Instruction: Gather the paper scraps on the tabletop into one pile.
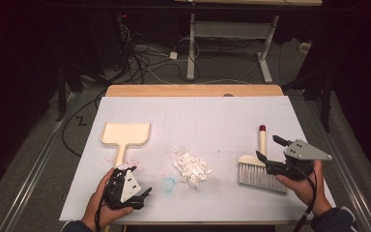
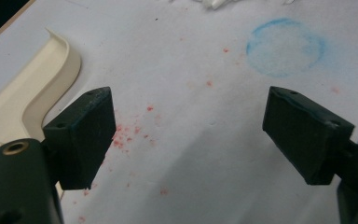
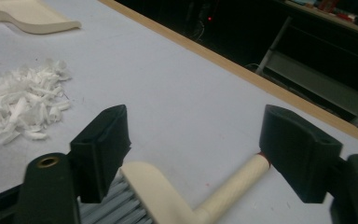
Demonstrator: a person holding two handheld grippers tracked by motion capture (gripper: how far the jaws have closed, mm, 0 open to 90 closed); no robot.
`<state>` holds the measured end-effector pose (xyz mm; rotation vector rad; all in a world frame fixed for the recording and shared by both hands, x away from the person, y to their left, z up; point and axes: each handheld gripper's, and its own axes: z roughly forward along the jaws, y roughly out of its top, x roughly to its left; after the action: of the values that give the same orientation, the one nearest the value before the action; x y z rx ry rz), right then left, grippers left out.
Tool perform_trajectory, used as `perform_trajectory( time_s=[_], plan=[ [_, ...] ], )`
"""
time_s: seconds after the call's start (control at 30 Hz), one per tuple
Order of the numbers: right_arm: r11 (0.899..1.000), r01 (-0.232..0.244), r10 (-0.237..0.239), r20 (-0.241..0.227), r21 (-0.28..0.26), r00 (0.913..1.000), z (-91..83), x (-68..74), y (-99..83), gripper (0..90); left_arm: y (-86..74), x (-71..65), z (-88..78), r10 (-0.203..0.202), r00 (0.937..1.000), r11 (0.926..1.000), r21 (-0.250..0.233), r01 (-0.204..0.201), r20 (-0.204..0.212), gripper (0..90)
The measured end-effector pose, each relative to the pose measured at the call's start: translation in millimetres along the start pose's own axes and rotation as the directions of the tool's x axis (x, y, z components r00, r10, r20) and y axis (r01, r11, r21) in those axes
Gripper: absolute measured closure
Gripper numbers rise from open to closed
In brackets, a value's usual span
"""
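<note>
High view shows the right gripper (image 1: pixel 266 149) level above the brush (image 1: pixel 261 166), jaws spread around its handle without grasping, while the left gripper (image 1: pixel 140 181) rests released beside the dustpan (image 1: pixel 124 135).

One cream dustpan (image 1: pixel 125 134), one hand brush (image 1: pixel 262 166) with grey bristles and a red-tipped handle; one heap of white paper scraps (image 1: pixel 192 167), one blue ring mark (image 1: pixel 168 184); two grippers, left (image 1: pixel 137 195), right (image 1: pixel 270 151); one table (image 1: pixel 212 116)
</note>
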<state>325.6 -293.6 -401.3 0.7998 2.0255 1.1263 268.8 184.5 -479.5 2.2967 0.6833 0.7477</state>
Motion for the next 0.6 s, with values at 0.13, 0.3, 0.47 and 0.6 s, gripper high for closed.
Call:
perform_trajectory(
  time_s=[0.13, 0.3, 0.47, 0.6],
  plan=[
    [1.000, -0.004, 0.004, 0.046, -0.014, 0.9989, -15.2, 14.9, -12.1, 22.2, -0.1, -1.6, -3.2, 0.008, 0.9999, 0.9999, -0.012, -0.008, -0.007, 16.4],
    [1.000, 0.025, -0.024, 0.119, -0.005, 0.9926, -37.2, 23.3, -22.0, 19.3, -1.4, -1.0, -5.7, 0.000, 0.9999, 0.9998, -0.021, 0.000, -0.013, 16.4],
    [0.999, 0.026, -0.028, 0.126, 0.022, 0.9916, -43.4, 27.7, -37.2, 19.3, -0.3, -1.0, -5.5, 0.000, 0.9999, 0.9997, -0.025, -0.001, -0.017, 16.4],
    [1.000, 0.022, -0.025, 0.124, 0.023, 0.9920, -42.6, 26.4, -39.1, 19.3, 1.1, 0.0, -2.6, -0.002, 0.9998, 0.9998, -0.019, 0.002, -0.019, 16.4]
  ],
)
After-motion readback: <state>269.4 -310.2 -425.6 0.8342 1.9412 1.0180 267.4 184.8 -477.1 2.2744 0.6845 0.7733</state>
